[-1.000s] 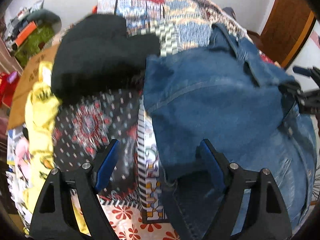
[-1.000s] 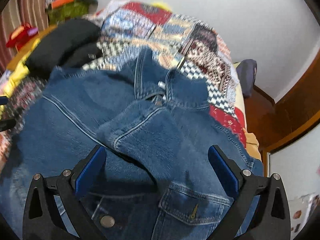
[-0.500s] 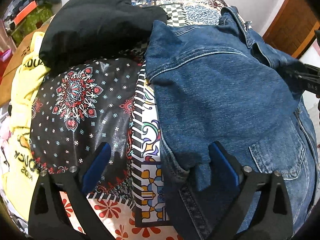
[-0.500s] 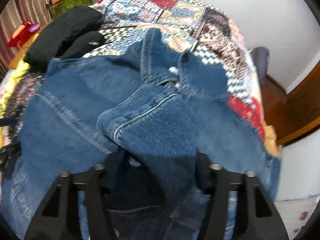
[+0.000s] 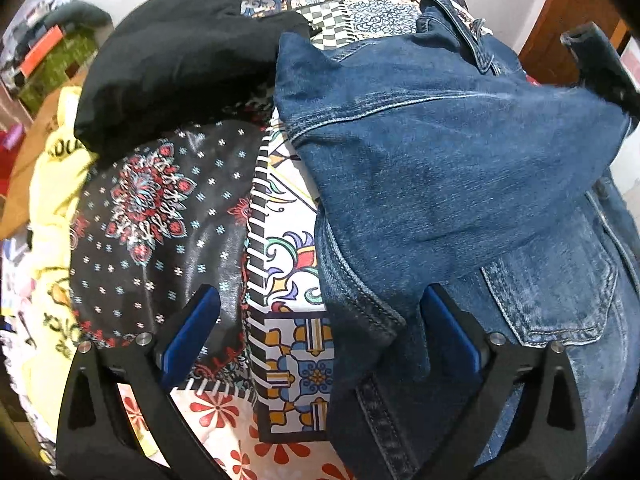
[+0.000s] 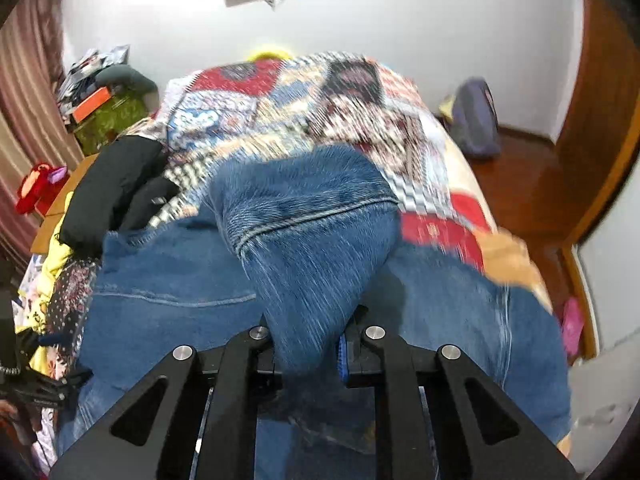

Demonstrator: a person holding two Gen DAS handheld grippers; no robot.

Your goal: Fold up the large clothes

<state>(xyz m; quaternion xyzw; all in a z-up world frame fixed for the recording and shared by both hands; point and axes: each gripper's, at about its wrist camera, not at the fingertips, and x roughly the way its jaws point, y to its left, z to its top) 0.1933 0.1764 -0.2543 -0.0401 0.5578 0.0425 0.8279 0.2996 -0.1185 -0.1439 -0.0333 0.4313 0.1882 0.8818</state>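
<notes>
the denim jacket point(image 5: 460, 184) lies spread on the patchwork bedspread point(image 5: 296, 280), one sleeve point(image 6: 312, 232) lifted off it, pinched tight between the fingers of the right gripper point(image 6: 310, 350). the left gripper point(image 5: 320, 332) hangs over the jacket's near edge with its fingers spread wide, gripping nothing. just beside the jacket lie a black patterned cloth point(image 5: 160, 232), a black garment point(image 5: 180, 60) touching its shoulder, and a yellow garment point(image 5: 52, 200) farther out.
</notes>
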